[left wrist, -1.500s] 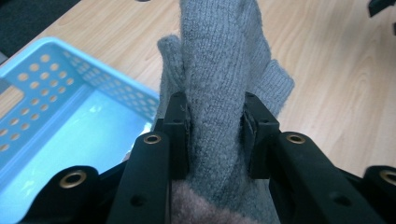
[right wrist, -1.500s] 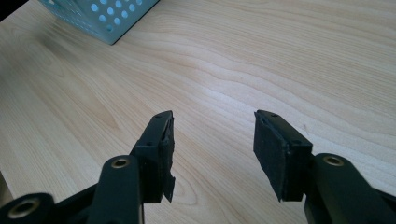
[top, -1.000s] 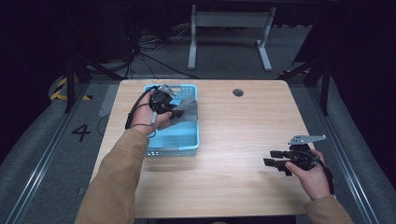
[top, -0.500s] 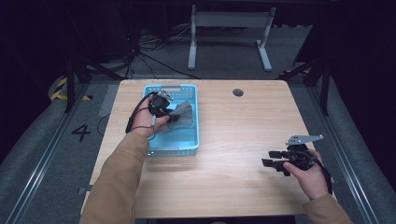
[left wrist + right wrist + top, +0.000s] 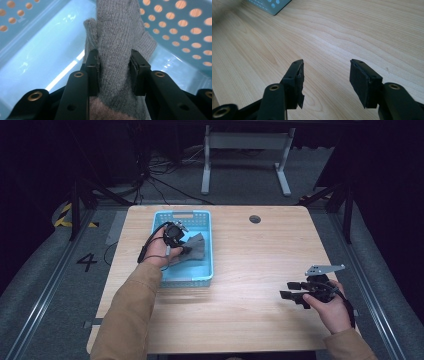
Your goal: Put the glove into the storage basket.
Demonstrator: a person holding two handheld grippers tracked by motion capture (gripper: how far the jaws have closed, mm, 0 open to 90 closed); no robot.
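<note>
The grey knitted cloth (image 5: 113, 50) hangs inside the blue basket (image 5: 206, 270), pinched between the jaws of the left gripper (image 5: 113, 72), close to the basket's holed wall. The right gripper (image 5: 325, 82) is spread wide over the wooden table (image 5: 260, 320), well apart from the basket, with bare wood around it.

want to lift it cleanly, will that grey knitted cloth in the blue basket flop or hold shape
The grey knitted cloth probably flops: it bunches between the left tongs. Its fuzzy knit likely won't slip. It looks light, so the basket should stay put.
</note>
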